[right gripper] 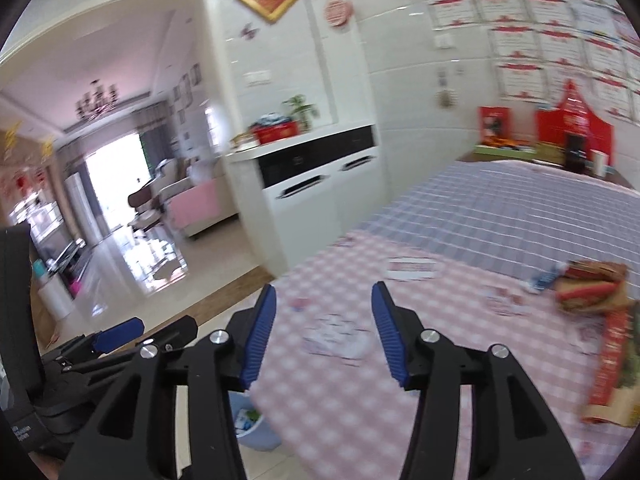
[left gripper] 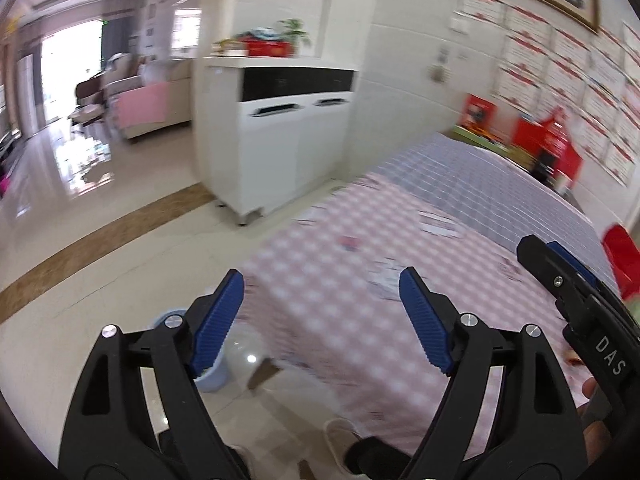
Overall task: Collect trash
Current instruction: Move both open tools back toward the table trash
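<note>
A table with a pink and grey checked cloth fills the right of both views. Flat wrappers lie on it: a white and red one, a pale one just ahead of my right gripper, small ones. A crumpled red and brown packet pile sits at the right. A light blue trash bin stands on the floor by the table's corner, with trash inside. My left gripper is open and empty above the table edge. My right gripper is open and empty.
A white cabinet stands against the wall beyond the table. Red boxes stand at the table's far end. A long red and green package lies at the right edge. My right gripper shows in the left wrist view.
</note>
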The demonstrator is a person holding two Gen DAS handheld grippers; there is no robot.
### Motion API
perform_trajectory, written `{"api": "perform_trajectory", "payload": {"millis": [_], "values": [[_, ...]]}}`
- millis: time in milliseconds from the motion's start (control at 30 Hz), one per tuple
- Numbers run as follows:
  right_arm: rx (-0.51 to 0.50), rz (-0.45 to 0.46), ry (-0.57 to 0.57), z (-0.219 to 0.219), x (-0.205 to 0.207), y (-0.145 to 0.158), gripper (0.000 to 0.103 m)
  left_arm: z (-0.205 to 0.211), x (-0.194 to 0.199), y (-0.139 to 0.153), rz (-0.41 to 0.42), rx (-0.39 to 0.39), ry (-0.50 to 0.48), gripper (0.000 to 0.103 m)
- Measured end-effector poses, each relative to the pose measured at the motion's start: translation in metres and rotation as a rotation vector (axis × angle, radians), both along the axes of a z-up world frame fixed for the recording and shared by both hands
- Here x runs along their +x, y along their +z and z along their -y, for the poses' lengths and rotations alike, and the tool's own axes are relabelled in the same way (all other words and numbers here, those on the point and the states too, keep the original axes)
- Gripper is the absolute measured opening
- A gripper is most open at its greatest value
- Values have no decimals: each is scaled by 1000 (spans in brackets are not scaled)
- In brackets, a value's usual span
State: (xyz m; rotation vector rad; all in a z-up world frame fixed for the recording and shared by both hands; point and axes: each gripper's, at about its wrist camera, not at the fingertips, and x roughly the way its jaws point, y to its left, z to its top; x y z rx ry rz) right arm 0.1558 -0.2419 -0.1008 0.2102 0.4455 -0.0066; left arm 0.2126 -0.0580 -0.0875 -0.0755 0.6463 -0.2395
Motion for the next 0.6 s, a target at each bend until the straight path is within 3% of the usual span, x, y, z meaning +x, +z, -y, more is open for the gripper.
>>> {"api": "perform_trajectory", "payload": {"millis": [367, 600], "values": [[56, -12, -200, 127, -57, -16, 51, 134, -14, -1, -22, 43, -239, 79], [80, -38, -292, 184, -61, -26, 51, 208, -1, -10, -68, 71, -343, 79]]}}
